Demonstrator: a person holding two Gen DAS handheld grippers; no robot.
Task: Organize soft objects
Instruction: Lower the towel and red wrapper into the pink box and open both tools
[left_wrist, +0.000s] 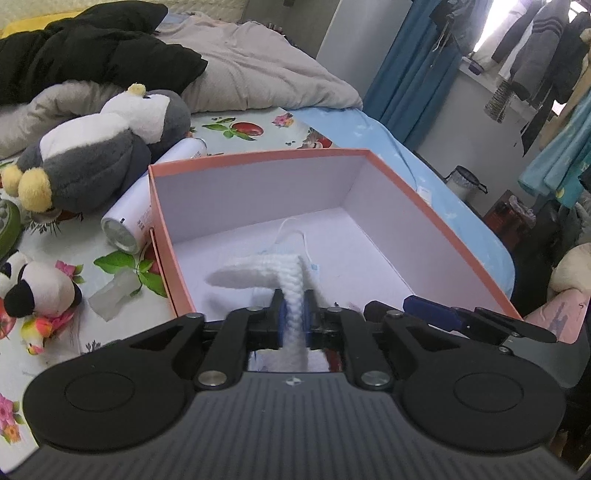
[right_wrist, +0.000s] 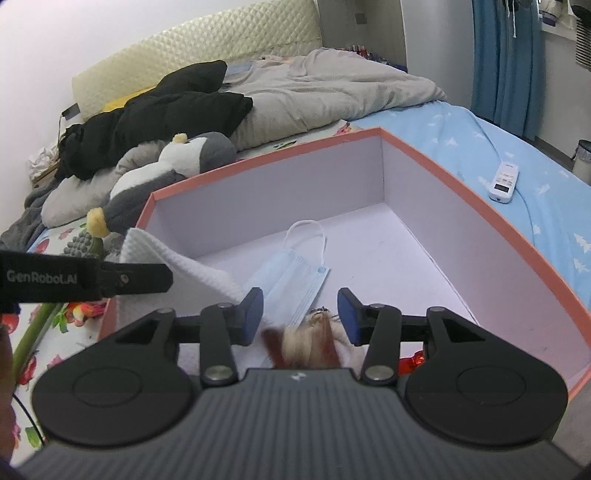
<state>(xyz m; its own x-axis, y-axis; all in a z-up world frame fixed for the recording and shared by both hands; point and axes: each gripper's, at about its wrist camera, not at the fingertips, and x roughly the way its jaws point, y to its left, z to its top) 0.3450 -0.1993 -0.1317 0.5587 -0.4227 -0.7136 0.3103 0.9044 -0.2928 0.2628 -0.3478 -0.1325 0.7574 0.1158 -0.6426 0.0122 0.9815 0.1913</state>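
**Both grippers over the open box on the bed**

Left wrist view: the left gripper (left_wrist: 293, 314) is nearly closed, and a white knitted cloth (left_wrist: 258, 275) runs up between its fingers (left_wrist: 282, 317); the blue pads sit right against the cloth on both sides, holding it. The cloth's free end bends left and hangs over the floor of one pink-rimmed box (left_wrist: 258, 157). One pale blue face mask (left_wrist: 295, 245) lies on the box floor just beyond the cloth. On the bed (left_wrist: 388, 133) left of the box: one grey and white penguin toy (left_wrist: 107, 147), one small panda toy (left_wrist: 33, 288), one white can (left_wrist: 147, 199) lying on its side against the box wall.

Right wrist view: the right gripper (right_wrist: 301, 314) has its fingers (right_wrist: 253, 310) apart. One furry brown and white toy (right_wrist: 306, 347) lies low between them, blurred; I cannot tell whether the pads touch it. The mask lies flat on the box floor just ahead of the fingertips, the cloth to its left, draped over the box's near left corner. One white remote (right_wrist: 504, 181) rests on the blue sheet, well apart from the box.
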